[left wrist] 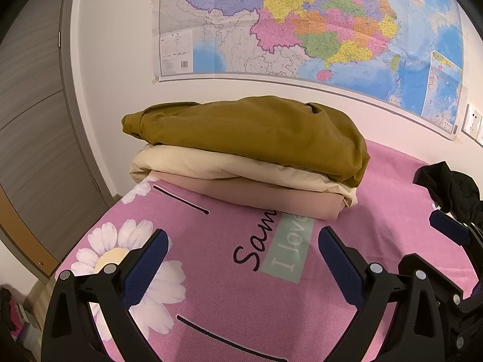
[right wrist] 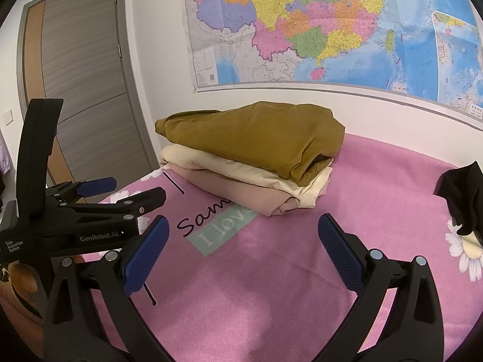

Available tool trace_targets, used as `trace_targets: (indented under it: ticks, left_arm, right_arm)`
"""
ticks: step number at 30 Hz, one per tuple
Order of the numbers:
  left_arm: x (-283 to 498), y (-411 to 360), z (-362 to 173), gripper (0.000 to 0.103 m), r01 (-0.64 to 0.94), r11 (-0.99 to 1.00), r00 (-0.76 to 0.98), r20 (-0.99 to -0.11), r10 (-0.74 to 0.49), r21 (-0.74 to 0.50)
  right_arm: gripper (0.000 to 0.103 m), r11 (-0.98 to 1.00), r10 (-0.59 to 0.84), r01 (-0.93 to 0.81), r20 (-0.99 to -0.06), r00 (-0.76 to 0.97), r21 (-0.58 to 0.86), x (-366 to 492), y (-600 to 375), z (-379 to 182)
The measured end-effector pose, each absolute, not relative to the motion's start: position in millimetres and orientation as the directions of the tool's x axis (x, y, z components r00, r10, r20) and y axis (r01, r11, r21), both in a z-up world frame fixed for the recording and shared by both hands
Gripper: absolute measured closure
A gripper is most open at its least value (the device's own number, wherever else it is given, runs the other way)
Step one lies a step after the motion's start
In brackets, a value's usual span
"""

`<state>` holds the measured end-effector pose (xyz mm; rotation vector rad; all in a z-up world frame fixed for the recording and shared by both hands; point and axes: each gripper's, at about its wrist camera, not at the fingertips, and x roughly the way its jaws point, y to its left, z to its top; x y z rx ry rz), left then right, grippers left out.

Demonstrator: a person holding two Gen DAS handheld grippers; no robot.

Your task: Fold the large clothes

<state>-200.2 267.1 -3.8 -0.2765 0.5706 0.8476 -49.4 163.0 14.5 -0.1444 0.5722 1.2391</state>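
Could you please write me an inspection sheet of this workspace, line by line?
Surface: pink bedspread with daisy prints and lettering, lying fairly flat.
Job's things: a stack of three folded garments near the wall; mustard garment on top, cream garment in the middle, beige-pink garment at the bottom. A black garment lies unfolded at the right edge.
Clutter: nothing seen on the bed besides the clothes.
Grippers: left claw open, empty, above the bedspread; right claw open, empty.
Cables: nothing seen.
Surroundings: wall map above the bed, grey door at left, wall switches at right.
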Motion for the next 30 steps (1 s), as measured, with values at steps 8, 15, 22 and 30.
trace_targets:
  ticks: [8, 15, 22, 30]
  left_arm:
    - [-201.1, 266.9, -4.2, 0.007, -0.771, 0.637, 0.524, -0.577, 0.626, -0.009]
    - [-201.4, 265.3, -5.8, 0.007, -0.767, 0.642, 0.526, -0.578, 0.624, -0.005]
    - [-201.5, 265.6, -6.9, 0.007, -0.771, 0.637, 0.521, -0.583, 0.624, -0.008]
    - [-202.1, 265.4, -7.3, 0.007, -0.771, 0.637, 0.521, -0.584, 0.622, -0.009]
  right_arm:
    - [0.006, 0.334, 0.848, -0.921, -0.489, 0.202, 0.2, -48.7, 164.2, 13.5]
    - [0.006, 0.335, 0.848, -0.92, -0.491, 0.199, 0.205, -49.5, 165.3, 12.2]
    - [0.006, 0.336, 0.848, -0.92, -0.49, 0.201, 0.204, -49.8, 165.8, 11.6]
    - [0.006, 0.339, 0.849, -0.918, -0.488, 0.203, 0.208, -50.8, 165.5, 10.5]
